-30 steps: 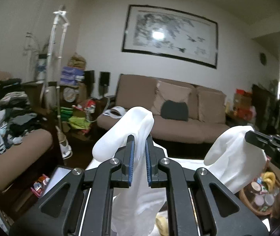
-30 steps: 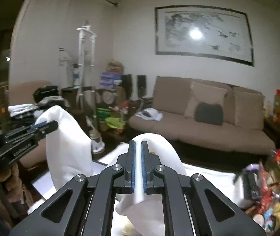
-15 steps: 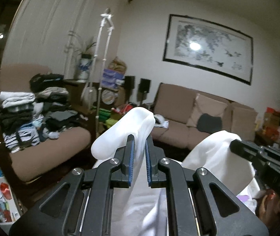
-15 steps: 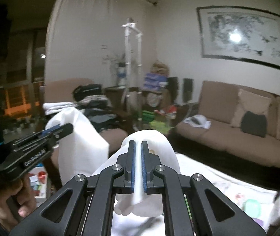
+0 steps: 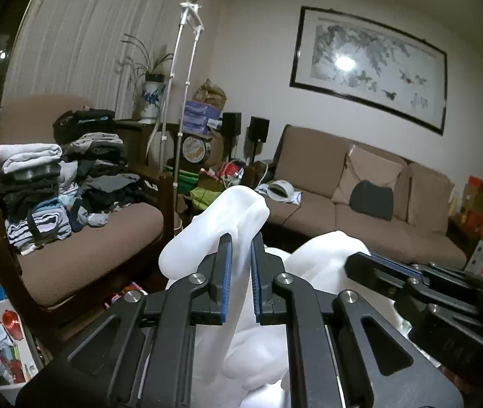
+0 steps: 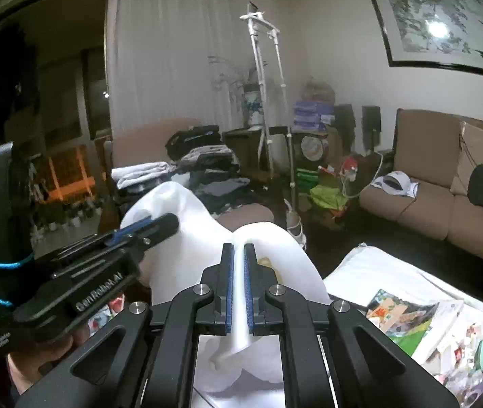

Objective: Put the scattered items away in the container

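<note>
A white plastic bag (image 5: pixel 231 214) hangs between both grippers, lifted in the air. My left gripper (image 5: pixel 239 248) is shut on one edge of its rim. My right gripper (image 6: pixel 238 255) is shut on the other edge of the bag (image 6: pixel 275 248), and it shows in the left wrist view (image 5: pixel 370 261) at the right. The left gripper shows in the right wrist view (image 6: pixel 160 224) at the left, with the bag bunched around it. Something yellowish (image 6: pixel 267 263) shows inside the bag. Scattered small items (image 6: pixel 445 333) lie on a white-covered table (image 6: pixel 377 265) at the lower right.
An armchair (image 5: pixel 82 255) piled with folded clothes (image 5: pixel 54 176) stands to the left. A brown sofa (image 5: pixel 360 204) lines the back wall under a framed painting (image 5: pixel 370 64). A white pole stand (image 5: pixel 183 78) and cluttered boxes (image 5: pixel 204 119) fill the corner.
Both grippers have swung to the left with the bag held between them; the armchair and the curtain have come into view. The grip on the bag has not changed.
</note>
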The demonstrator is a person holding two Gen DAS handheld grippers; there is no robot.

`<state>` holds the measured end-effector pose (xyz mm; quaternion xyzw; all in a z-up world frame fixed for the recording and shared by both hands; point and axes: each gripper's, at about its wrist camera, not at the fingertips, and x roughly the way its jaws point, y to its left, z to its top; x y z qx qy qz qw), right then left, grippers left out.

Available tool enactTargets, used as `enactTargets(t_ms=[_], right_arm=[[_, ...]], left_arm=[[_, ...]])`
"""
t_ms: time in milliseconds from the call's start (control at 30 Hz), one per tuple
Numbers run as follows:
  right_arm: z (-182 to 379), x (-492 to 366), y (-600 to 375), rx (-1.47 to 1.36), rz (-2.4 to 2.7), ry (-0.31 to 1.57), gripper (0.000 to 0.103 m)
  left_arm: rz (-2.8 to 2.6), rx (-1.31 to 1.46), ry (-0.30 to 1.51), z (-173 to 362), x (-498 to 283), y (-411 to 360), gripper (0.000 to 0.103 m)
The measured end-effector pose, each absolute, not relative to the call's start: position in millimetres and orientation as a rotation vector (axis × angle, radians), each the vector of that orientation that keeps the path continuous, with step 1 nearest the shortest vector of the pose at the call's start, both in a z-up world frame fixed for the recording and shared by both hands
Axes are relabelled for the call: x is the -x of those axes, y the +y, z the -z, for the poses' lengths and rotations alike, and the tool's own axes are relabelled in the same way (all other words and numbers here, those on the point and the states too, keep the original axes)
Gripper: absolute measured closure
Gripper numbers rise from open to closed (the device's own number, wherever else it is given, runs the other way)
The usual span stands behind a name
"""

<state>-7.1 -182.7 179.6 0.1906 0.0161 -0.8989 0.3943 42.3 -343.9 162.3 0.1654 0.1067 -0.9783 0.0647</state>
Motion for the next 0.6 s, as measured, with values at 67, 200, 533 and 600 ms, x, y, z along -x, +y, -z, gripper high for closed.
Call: enactTargets(t_ms=[67, 200, 533, 600], right_arm=[[-174, 12, -186, -0.492, 2.269, 0.034, 0.098], [-156, 26, -195, -0.544, 2.249, 0.020, 0.098], [-101, 69, -217, -0.680, 2.192, -0.063, 0.098], [-71, 87, -219, -0.782, 2.178, -0.098, 0.098]], left_arm=[[2.946, -0.519, 0.327, -158, -36, -345, 0.094], [2.913, -0.611, 0.358, -138, -17, -354, 0.094], [2.883, -0.787, 0.366, -91, 25, -357, 0.094], [2.845, -0.941, 0.459, -58, 48, -367, 0.094]])
